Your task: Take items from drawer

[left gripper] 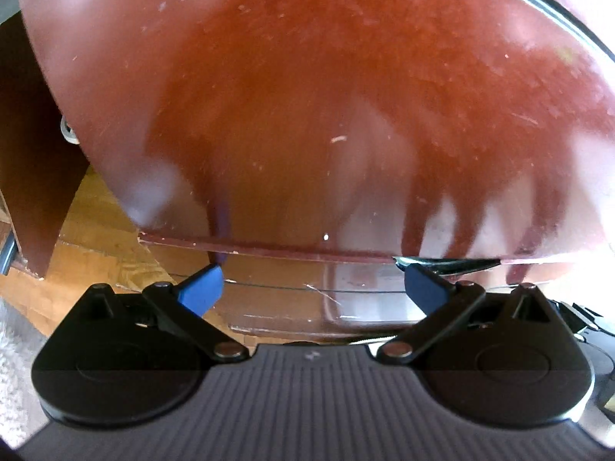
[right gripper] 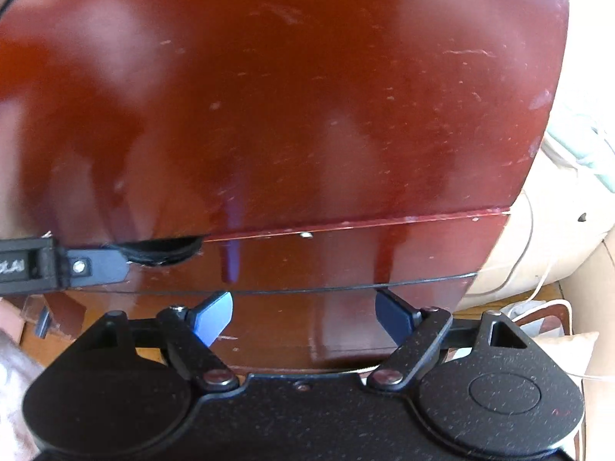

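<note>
left gripper [left gripper: 313,288]: blue-padded jaws wide apart, holding nothing, just below the front edge of the glossy reddish-brown wooden cabinet top [left gripper: 307,96]. right gripper [right gripper: 303,317]: likewise spread and empty, at the same edge. drawer front [right gripper: 346,257]: shut, under that top; items unseen. risk: pads slipping off the slick veneer.

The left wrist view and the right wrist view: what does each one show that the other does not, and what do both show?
Only the left wrist view shows the yellowish wooden floor beside the cabinet's side panel. Only the right wrist view shows white cables and cream fabric on the right, plus the other gripper's black finger. Both show the glossy reddish-brown wooden top with its front edge, and open blue-padded jaws holding nothing.
</note>
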`<state>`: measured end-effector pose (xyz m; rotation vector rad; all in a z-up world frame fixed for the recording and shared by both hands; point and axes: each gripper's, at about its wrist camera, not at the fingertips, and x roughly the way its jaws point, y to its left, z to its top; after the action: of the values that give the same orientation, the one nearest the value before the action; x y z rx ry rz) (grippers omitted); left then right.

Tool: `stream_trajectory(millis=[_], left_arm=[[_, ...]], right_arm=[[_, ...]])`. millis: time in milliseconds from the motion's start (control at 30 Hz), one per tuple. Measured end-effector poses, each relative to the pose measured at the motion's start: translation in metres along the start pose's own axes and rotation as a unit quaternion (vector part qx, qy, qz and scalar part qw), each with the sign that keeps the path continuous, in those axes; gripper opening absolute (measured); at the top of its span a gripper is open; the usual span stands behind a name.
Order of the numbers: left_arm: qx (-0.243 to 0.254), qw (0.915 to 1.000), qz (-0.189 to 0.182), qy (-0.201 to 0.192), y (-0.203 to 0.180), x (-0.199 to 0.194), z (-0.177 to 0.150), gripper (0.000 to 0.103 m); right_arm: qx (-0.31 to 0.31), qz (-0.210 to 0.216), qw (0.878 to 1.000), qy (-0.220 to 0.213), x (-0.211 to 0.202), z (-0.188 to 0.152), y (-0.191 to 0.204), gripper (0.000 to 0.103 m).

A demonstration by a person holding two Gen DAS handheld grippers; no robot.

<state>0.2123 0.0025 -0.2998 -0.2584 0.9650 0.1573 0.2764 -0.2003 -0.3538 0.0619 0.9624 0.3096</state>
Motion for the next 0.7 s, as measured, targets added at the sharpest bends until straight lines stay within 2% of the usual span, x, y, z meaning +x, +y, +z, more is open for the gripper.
stream_trajectory(millis=[133,167,233,400,433,500,567,700], left_arm=[[0.043,0.9984,0.037,0.004,-0.009,0.001,-0.004,0.102],[0.06,0.9969,0.049,0.013,-0.014,-0.001,-0.007,0.102],[0.079,0.9947,0.06,0.025,-0.02,-0.01,-0.018,0.101],[0.053,0.9964,0.028,0.061,-0.008,-0.048,-0.04,0.101],[0.059,0.9956,0.028,0.067,-0.007,-0.056,-0.042,0.101],[0.106,0.9902,0.055,0.072,-0.015,-0.073,-0.039,0.101],[0.144,0.9841,0.079,0.066,-0.028,-0.08,-0.022,0.101],[0.148,0.9868,0.042,0.049,-0.032,-0.127,-0.004,0.103]], right_arm=[[0.011,0.017,1.0,0.012,0.006,0.0,0.0,0.086],[0.017,0.025,0.999,0.021,0.005,-0.001,0.002,0.083],[0.043,0.013,0.998,0.043,0.0,-0.009,0.006,0.083],[0.096,0.023,0.993,0.062,-0.039,-0.032,0.009,0.083],[0.098,0.021,0.993,0.059,-0.05,-0.032,0.011,0.083],[0.103,0.015,0.994,0.039,-0.073,-0.029,0.017,0.084],[0.112,0.027,0.993,0.009,-0.097,-0.019,0.021,0.09],[0.112,0.048,0.993,-0.009,-0.135,-0.005,0.036,0.093]])
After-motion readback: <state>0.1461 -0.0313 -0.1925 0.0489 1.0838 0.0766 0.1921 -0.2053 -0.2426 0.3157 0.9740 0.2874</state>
